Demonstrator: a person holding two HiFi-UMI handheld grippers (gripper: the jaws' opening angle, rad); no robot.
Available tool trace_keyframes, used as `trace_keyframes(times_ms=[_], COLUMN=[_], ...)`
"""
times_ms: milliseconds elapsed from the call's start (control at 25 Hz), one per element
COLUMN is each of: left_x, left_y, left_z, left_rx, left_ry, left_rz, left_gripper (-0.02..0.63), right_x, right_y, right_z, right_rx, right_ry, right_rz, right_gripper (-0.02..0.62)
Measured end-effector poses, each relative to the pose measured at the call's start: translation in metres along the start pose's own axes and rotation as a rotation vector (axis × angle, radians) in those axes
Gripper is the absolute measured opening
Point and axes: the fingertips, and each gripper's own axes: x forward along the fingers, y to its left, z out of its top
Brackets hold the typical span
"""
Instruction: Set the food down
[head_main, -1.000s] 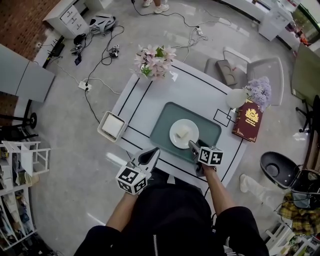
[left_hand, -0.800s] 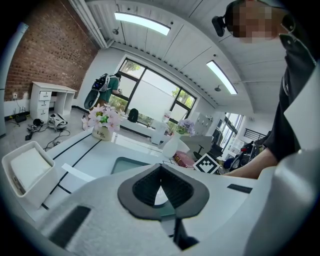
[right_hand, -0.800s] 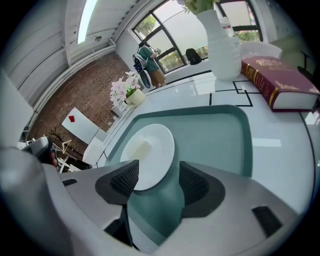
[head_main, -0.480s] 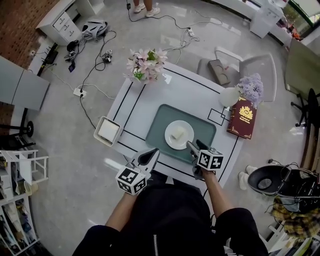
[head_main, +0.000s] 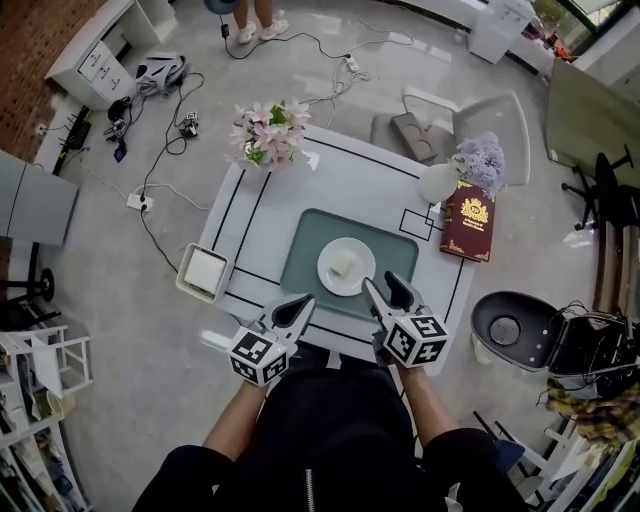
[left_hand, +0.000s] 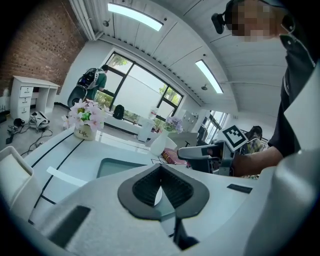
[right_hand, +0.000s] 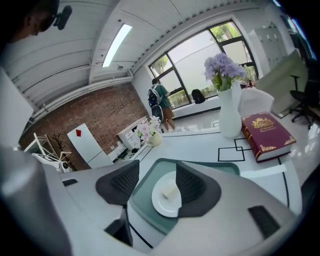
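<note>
A pale block of food lies on a white plate on a green tray, on the white table. My right gripper is open just off the plate's near right rim, holding nothing. In the right gripper view, the plate and food show between the spread pads of the right gripper. My left gripper is at the tray's near edge. Its pads meet, shut on nothing, in the left gripper view, which also shows the tray.
Pink flowers stand at the table's far left corner. A white vase with purple flowers and a red book are at the right. A white square box sits on the left edge. Grey chair, black stool, floor cables.
The head view has shifted. My right gripper has drawn a little back from the plate toward the near edge. The food stays on the plate. The left gripper keeps its place.
</note>
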Motion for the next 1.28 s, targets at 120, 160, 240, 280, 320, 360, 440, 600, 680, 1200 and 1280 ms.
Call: trace_keyframes(times_ms=[120, 160, 240, 280, 320, 360, 440, 600, 680, 1200, 1280], left_x=[0.001, 0.002, 0.004, 0.006, 0.007, 0.007, 0.007, 0.005, 0.002, -0.03, -0.037], left_y=[-0.002, -0.002, -0.003, -0.003, -0.004, -0.005, -0.009, -0.02, -0.028, -0.104, -0.114], left_z=[0.0, 0.0, -0.002, -0.003, -0.004, -0.004, -0.006, -0.01, -0.012, -0.024, -0.027], left_rx=[0.021, 0.028, 0.041, 0.048, 0.056, 0.061, 0.063, 0.064, 0.065, 0.093, 0.096], left_ry=[0.004, 0.005, 0.016, 0.023, 0.029, 0.033, 0.037, 0.033, 0.029, -0.031, -0.036], left_rz=[-0.03, -0.039, -0.062, -0.072, -0.079, -0.084, -0.085, -0.066, -0.054, -0.006, 0.001], left_gripper=[0.005, 0.005, 0.005, 0.005, 0.005, 0.005, 0.005, 0.005, 0.005, 0.005, 0.005], right_x=[-0.014, -0.017, -0.024, -0.028, -0.031, -0.034, -0.043, -0.058, -0.066, -0.141, -0.15], right_y=[0.009, 0.011, 0.012, 0.012, 0.012, 0.011, 0.01, 0.005, 0.004, 0.024, 0.031], right_z=[0.01, 0.011, 0.012, 0.012, 0.011, 0.01, 0.006, -0.002, -0.005, -0.013, -0.018], right_rx=[-0.01, -0.01, -0.015, -0.02, -0.025, -0.029, -0.039, -0.003, 0.001, -0.08, -0.087], right_ry=[-0.058, -0.071, -0.092, -0.099, -0.104, -0.108, -0.111, -0.105, -0.104, -0.168, -0.172], right_rz=[-0.024, -0.032, -0.05, -0.059, -0.066, -0.071, -0.079, -0.072, -0.065, 0.0, 0.007], right_gripper=[0.229, 0.219, 0.191, 0.176, 0.162, 0.151, 0.126, 0.045, 0.038, 0.018, 0.018])
